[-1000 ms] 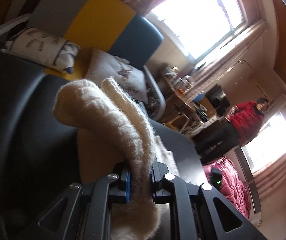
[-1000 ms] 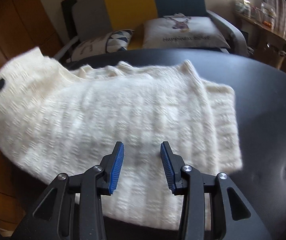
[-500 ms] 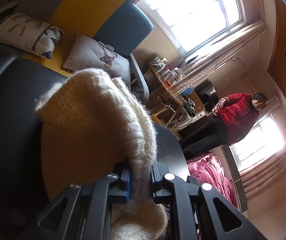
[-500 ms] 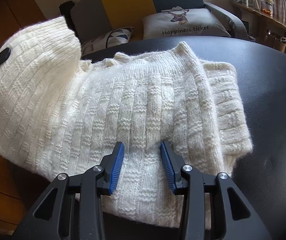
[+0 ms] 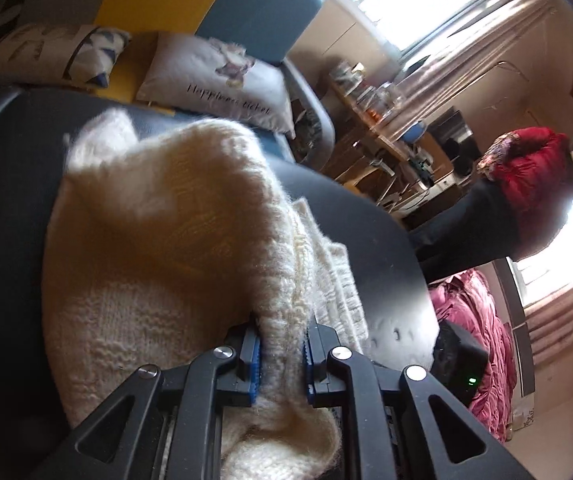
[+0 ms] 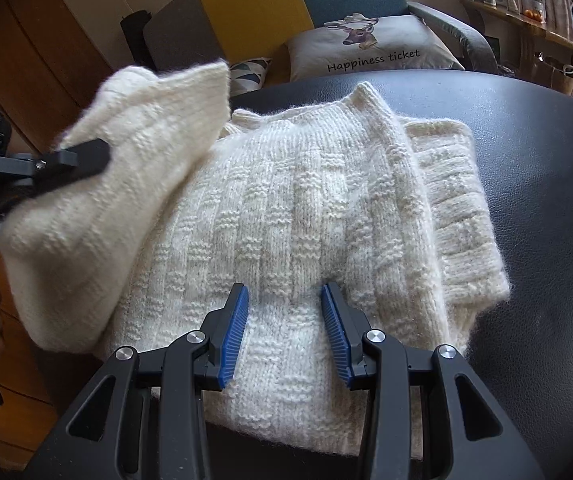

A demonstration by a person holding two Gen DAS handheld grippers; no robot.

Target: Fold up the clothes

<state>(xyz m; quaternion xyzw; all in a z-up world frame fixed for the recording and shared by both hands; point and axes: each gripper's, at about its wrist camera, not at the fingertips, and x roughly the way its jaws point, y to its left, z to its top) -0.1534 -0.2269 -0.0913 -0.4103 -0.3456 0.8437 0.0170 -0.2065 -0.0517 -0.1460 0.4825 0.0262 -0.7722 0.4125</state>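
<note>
Sweater (image 6: 306,208) lies on the black bench (image 6: 546,200). Left gripper (image 5: 281,354) pinches its raised edge, jaws easing apart; right gripper (image 6: 284,330) hovers spread. We advise laying the flap flat, edges aligned, before letting go.

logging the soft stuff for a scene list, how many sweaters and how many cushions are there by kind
sweater: 1, cream knit, lying on the black table
cushions: 2, the grey deer cushion and the triangle-print cushion, both on the sofa
total: 3
</note>
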